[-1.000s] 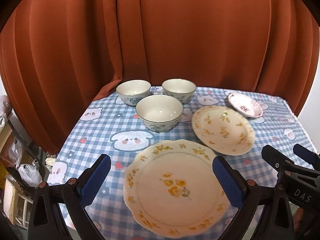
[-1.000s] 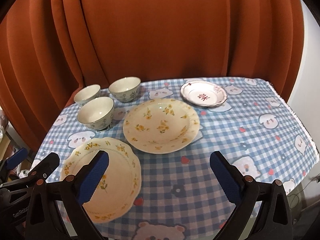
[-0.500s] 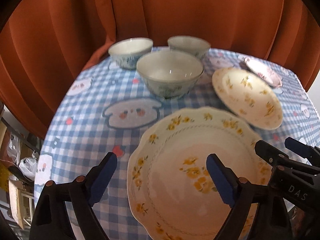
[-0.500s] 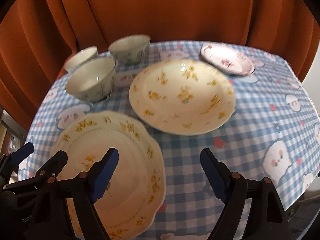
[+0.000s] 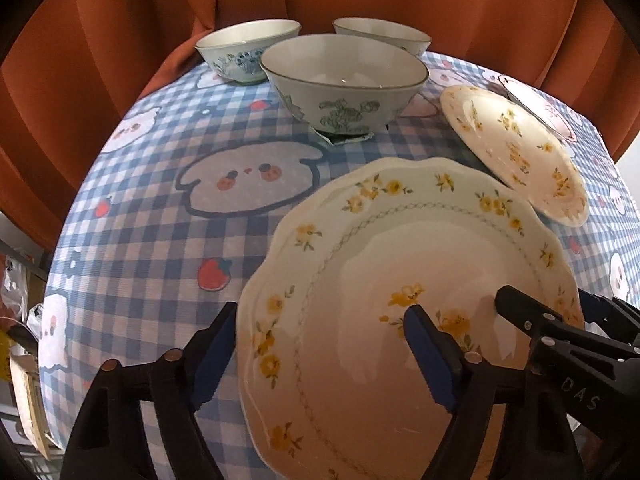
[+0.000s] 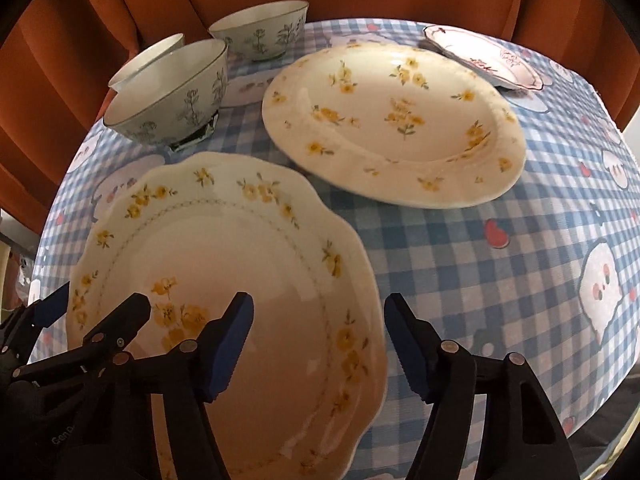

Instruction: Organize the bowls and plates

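Tools straddle opposite rims of the scalloped plate (image 5: 400,280) at the desk's near edge: your left tool (image 5: 316,356) and right tool (image 6: 320,344) have just been closing, not yet clamped, so you can lift it level.

Both fisheye views were lit warmly and rather dimly from above. Soft glare was seen on the scalloped plate (image 5: 420,280) and nearest bowl (image 5: 344,80). Edges were strongly bowed and vignetted black; the right-wrist view was slightly softened by blur.
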`<state>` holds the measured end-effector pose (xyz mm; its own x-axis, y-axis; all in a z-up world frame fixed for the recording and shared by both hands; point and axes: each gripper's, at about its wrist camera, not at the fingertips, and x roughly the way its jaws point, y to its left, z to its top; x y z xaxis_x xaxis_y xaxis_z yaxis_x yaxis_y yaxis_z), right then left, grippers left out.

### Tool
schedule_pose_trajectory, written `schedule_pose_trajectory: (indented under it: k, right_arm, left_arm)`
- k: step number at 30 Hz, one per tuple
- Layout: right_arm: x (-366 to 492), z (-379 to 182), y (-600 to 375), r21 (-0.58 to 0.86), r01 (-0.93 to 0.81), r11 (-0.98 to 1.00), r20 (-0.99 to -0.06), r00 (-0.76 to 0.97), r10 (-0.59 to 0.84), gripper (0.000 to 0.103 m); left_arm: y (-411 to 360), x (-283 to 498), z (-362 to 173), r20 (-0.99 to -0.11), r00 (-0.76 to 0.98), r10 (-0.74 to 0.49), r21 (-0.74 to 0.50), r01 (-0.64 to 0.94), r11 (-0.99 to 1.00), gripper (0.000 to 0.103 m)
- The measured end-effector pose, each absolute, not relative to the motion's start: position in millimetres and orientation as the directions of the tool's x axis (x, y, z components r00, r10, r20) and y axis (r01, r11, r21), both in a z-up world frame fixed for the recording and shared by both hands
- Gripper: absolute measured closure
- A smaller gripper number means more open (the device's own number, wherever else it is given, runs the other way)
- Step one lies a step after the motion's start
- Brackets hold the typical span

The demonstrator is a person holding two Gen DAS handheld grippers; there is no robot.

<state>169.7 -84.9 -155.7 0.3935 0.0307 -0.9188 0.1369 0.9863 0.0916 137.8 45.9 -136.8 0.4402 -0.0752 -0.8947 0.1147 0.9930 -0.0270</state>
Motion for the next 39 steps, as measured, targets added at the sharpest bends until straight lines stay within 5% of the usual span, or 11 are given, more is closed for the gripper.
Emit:
schedule_pose_trajectory:
  k: [39]
  right_arm:
    - [150,-105,-134,0.092,0.209,0.974,-0.918,0.396,0.002,0.037]
  left_arm:
    - [-2,135,-91,-0.897,0.430,-0.104,-0.041,0.152,0.987,0.027]
